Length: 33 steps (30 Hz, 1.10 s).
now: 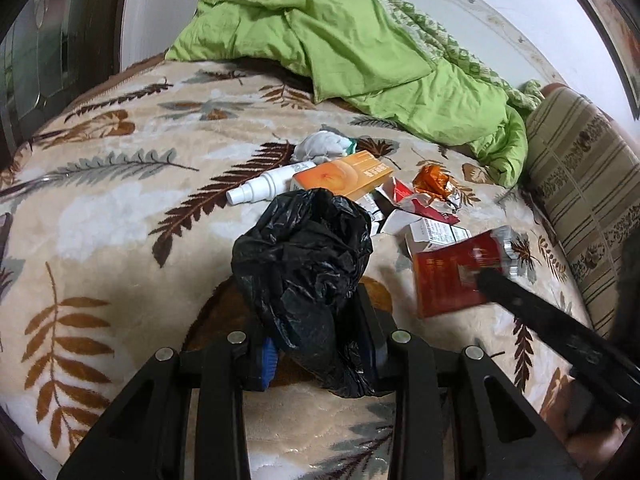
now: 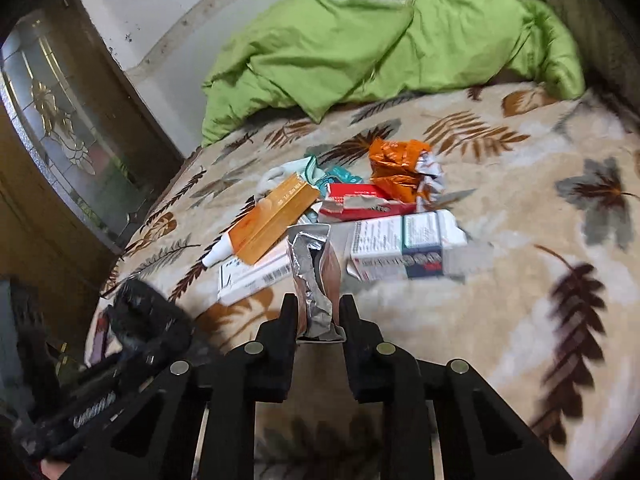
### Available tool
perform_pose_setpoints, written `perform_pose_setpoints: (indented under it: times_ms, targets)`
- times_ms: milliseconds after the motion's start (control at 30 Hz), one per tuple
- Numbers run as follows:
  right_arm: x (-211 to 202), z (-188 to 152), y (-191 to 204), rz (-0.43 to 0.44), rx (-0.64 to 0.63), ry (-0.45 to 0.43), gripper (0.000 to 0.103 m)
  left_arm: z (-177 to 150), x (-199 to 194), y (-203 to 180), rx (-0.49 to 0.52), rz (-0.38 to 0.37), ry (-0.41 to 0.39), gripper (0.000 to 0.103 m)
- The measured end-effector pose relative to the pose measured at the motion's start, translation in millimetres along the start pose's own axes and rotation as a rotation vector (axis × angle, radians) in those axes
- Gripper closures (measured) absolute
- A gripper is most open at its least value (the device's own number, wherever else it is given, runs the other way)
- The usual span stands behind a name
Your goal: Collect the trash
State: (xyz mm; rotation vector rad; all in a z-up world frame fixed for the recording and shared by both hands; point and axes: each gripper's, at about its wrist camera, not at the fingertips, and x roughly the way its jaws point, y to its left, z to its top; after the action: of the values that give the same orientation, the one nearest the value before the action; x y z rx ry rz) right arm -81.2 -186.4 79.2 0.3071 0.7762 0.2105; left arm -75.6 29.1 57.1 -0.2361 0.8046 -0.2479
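A crumpled black trash bag (image 1: 304,240) is clamped in my left gripper (image 1: 308,312) above the leaf-patterned bed blanket (image 1: 120,208). My right gripper (image 2: 318,312) is shut on a red foil packet (image 2: 312,272) with a silver inside, lifted just off the blanket; the same red foil packet (image 1: 448,276) shows right of the bag. Behind lies a trash pile: an orange box (image 1: 344,176), a white spray bottle (image 1: 268,186), a crumpled orange wrapper (image 2: 400,168), a torn red-and-white carton (image 2: 360,200), a white medicine box (image 2: 404,244) and a tissue wad (image 1: 320,146).
A green quilt (image 1: 360,52) is heaped at the far side of the bed against the wall. A striped pillow (image 1: 588,184) lies along the right edge. A dark wooden cabinet with a glass door (image 2: 60,120) stands left of the bed.
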Motion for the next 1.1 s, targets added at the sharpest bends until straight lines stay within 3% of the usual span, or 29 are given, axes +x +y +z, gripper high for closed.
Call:
perform_pose_setpoints:
  times_ms: [367,1100]
  targets:
    - [-40,-16,1,-0.02,0.056,-0.121,0.081,-9,-24,-17,0.099,-0.012,-0.111,0.072]
    - [-46,-22,3,-0.003,0.046,-0.124,0.081,-8,-32,-22,0.138,-0.005,-0.166,0.071]
